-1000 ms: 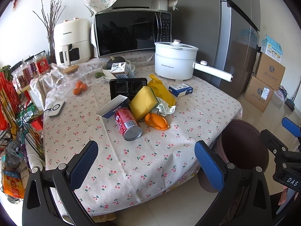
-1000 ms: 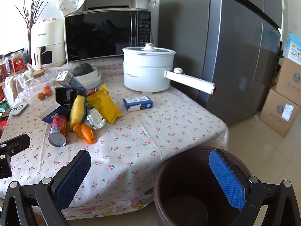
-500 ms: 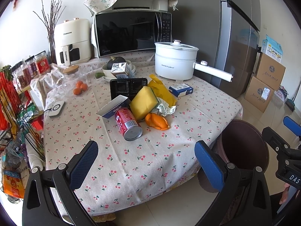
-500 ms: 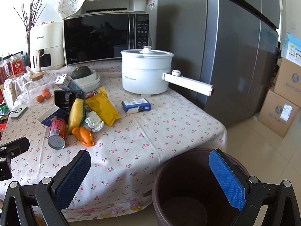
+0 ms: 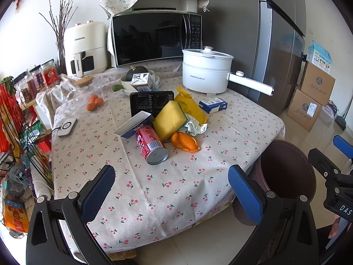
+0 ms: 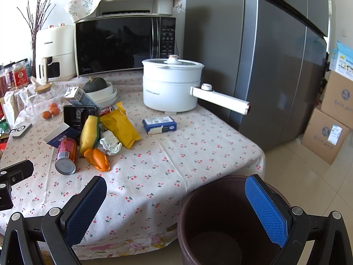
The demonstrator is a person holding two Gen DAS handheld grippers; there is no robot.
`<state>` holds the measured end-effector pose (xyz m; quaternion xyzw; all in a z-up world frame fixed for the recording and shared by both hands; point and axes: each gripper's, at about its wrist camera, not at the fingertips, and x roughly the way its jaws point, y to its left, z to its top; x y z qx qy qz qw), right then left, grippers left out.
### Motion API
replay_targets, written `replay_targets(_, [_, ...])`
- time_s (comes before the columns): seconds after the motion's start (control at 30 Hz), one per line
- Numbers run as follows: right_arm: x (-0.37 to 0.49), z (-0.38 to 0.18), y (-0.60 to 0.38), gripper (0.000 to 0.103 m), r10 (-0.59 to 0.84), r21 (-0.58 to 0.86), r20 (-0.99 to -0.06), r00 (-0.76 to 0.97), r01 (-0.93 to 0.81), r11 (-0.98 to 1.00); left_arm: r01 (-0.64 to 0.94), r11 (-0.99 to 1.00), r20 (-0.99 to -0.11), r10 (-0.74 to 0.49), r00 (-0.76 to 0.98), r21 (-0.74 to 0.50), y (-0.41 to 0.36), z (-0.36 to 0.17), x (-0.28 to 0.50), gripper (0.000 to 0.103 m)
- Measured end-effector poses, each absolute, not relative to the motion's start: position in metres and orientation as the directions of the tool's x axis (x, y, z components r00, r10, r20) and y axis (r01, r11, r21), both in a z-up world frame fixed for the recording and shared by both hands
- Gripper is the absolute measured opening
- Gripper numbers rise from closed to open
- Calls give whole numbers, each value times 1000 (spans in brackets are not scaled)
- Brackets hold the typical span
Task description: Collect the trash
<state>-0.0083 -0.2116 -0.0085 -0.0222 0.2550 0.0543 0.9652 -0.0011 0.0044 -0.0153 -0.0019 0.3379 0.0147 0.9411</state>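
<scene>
Both released and empty, jaws spread wide: left gripper (image 5: 172, 190) above the near edge of the cherry-print tablecloth (image 5: 154, 187), right gripper (image 6: 176, 205) over the dark brown round plastic bin (image 6: 222, 225) on the floor beside it. Heaped mid-table, well apart from either: red drink can (image 5: 151, 144) on its side, orange peel (image 5: 185, 141), yellow sponge (image 5: 168, 119), crumpled paper (image 5: 195, 127), yellow wrapper (image 5: 192, 107), black plastic tray (image 5: 150, 102).

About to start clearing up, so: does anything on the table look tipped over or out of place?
Yes. A red can lies on its side by the orange peel, and a black tray stands on edge behind the sponge. The bin looks empty.
</scene>
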Motion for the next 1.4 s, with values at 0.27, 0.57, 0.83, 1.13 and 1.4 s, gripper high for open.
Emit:
replay_targets(0.27, [-7, -4, -210, 103, 84, -26, -491, 867, -111, 994, -29, 1000, -651, 28, 758, 10, 7, -12, 5, 103])
replay_targets(0.57, [7, 13, -216, 103, 81, -52, -530, 844, -127, 991, 81, 997, -733, -68, 676, -18, 11, -13, 30, 103])
replay_targets(0.83, [60, 19, -214, 103, 184, -9, -669, 721, -255, 967, 34, 988, -853, -149, 501, -152, 48, -53, 81, 103])
replay_targets(1.13, [119, -35, -201, 103, 240, 103, -806, 541, -271, 957, -95, 963, -868, -183, 461, -253, 84, -83, 147, 93])
replay_targets(1.4, [153, -44, -191, 103, 249, 143, -830, 500, -242, 960, -183, 941, -891, -190, 413, -286, 96, -125, 193, 74])
